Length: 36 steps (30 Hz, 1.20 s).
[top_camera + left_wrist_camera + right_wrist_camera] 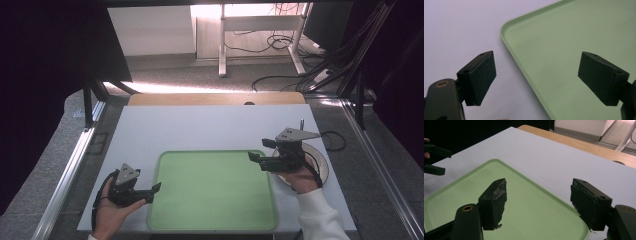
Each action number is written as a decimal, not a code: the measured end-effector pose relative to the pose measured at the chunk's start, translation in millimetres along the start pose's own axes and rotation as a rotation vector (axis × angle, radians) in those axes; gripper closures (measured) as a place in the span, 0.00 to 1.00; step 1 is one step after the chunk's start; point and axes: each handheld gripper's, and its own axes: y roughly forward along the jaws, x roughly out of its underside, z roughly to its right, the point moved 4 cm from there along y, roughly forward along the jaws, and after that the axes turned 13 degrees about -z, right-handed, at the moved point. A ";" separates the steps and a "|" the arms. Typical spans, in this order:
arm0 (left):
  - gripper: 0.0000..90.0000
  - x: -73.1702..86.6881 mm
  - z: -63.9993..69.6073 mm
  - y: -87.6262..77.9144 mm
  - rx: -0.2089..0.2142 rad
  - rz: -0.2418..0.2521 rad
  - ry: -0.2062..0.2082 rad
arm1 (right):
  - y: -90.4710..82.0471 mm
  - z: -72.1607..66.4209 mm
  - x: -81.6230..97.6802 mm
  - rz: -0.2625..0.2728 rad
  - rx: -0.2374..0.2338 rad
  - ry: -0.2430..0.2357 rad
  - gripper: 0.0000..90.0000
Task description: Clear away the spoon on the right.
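An empty light-green tray [212, 190] lies on the white table [210, 127] near its front edge. My left gripper [153, 193] is open at the tray's front left corner, low over the table, jaws pointing right. In the left gripper view, the left gripper [537, 75] straddles a rounded corner of the tray [574, 37], with nothing between its pads. My right gripper [260, 150] hovers open over the tray's back right corner, pointing left. Nothing sits between the jaws of the right gripper [539, 202] above the tray [469, 190].
A round plate [324, 162] lies at the table's right edge under the right hand, with a thin utensil handle [301, 123] behind it. A wooden strip [215, 98] runs along the table's far edge. The left gripper [435, 160] appears at the left edge of the right gripper view.
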 end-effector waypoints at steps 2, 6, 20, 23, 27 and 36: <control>0.16 0.3 0.0 -0.2 0.000 0.000 -0.001 | -1.5 2.4 0.1 0.004 -0.001 0.008 0.33; 0.16 0.7 -1.4 0.5 0.001 -0.003 -0.003 | -2.3 8.2 1.1 0.001 0.013 0.019 0.33; 0.15 2.3 -1.0 -0.2 0.000 -0.004 -0.003 | -10.7 23.6 2.5 0.003 0.070 0.053 0.34; 0.15 1.8 -2.7 0.0 0.000 -0.007 -0.009 | -10.7 28.7 3.5 -0.001 0.079 0.056 0.34; 0.15 0.3 -3.0 1.2 0.005 -0.007 -0.010 | -10.3 35.1 7.9 -0.009 0.094 0.075 0.34; 0.15 0.2 -1.4 2.6 0.008 -0.006 0.000 | -16.0 53.5 18.3 -0.017 0.135 0.115 0.35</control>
